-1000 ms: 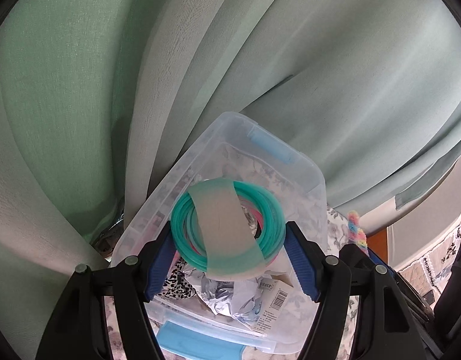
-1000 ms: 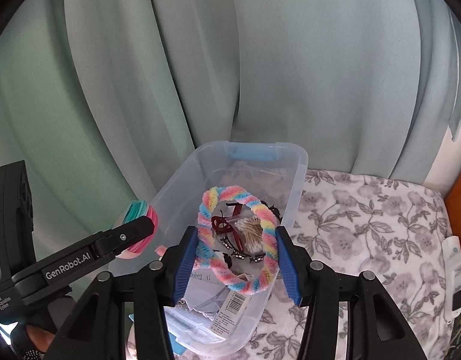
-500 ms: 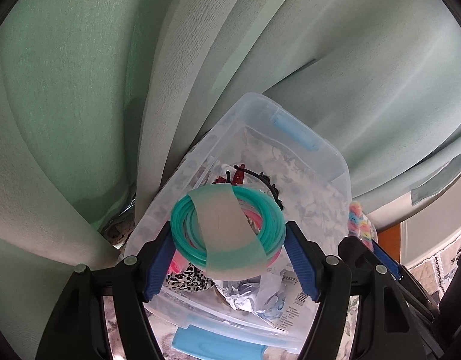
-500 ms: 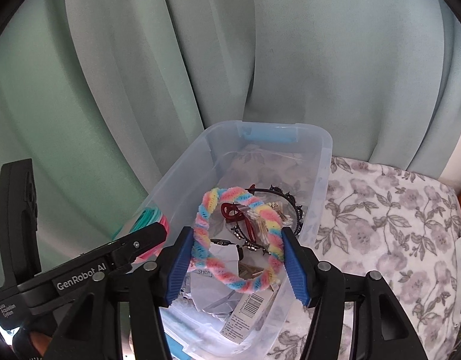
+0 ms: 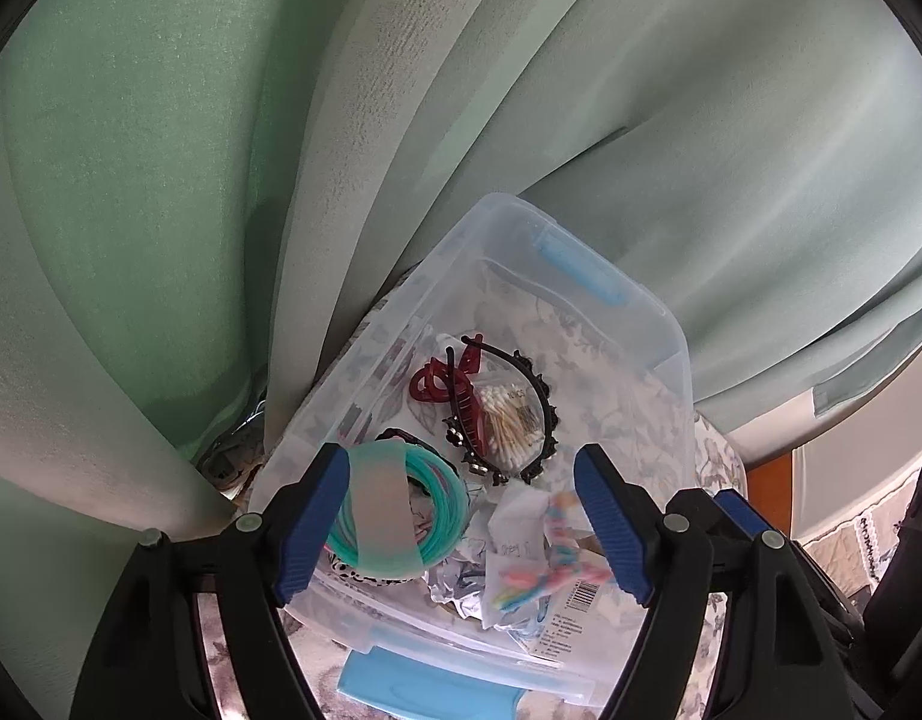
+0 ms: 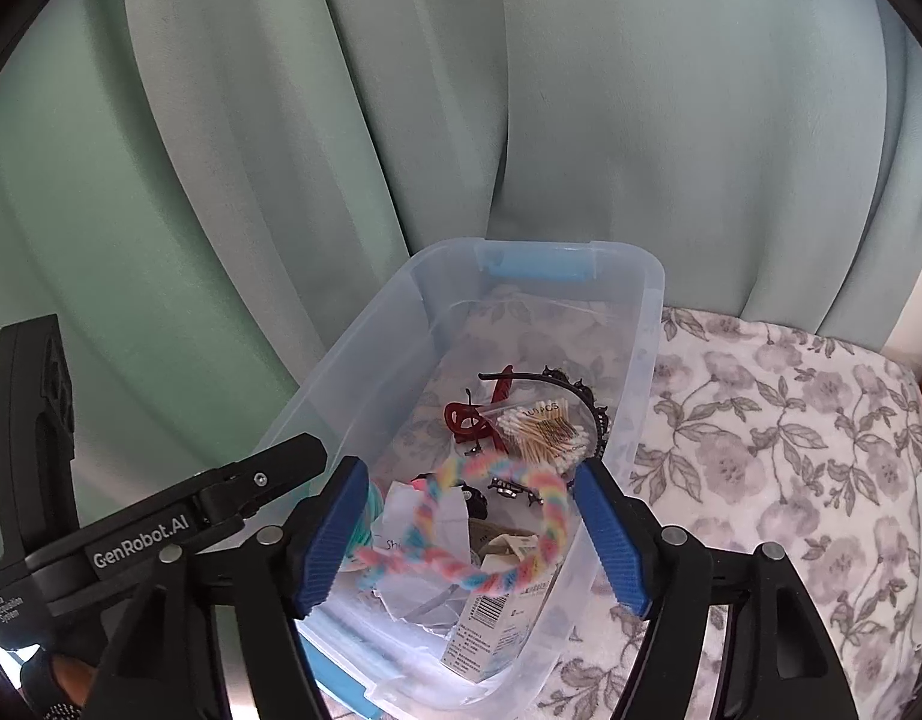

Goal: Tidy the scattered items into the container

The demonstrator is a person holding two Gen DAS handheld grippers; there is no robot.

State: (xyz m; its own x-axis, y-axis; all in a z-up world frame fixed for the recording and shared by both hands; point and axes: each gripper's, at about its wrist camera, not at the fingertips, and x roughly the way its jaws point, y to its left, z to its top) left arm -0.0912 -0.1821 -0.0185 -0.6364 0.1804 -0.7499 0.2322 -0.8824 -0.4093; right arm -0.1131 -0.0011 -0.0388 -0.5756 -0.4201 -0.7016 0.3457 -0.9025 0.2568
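A clear plastic bin [image 5: 671, 354] [image 6: 647, 300] with blue latches stands on a floral cloth against the curtain. My left gripper [image 5: 461, 516] is open above its near end; a teal coil of cord with a paper band [image 5: 395, 516] lies loose in the bin beside the left finger. My right gripper [image 6: 470, 531] is open over the bin; a rainbow braided ring [image 6: 491, 540] lies between its fingers on the items below, and also shows in the left wrist view [image 5: 557, 546]. Inside are a red hair claw [image 6: 467, 420], cotton swabs [image 6: 545, 426], a black headband [image 6: 587, 396] and paper packets.
Green curtains [image 6: 341, 150] hang right behind and left of the bin. The floral cloth [image 6: 791, 432] extends to the right of the bin. The left gripper's body [image 6: 143, 540] sits left of the right gripper. A wooden edge [image 5: 767, 486] shows at the far right.
Both grippers have opened. The teal coil has dropped from the left gripper into the bin, and the rainbow ring has dropped from the right gripper onto the bin's contents.
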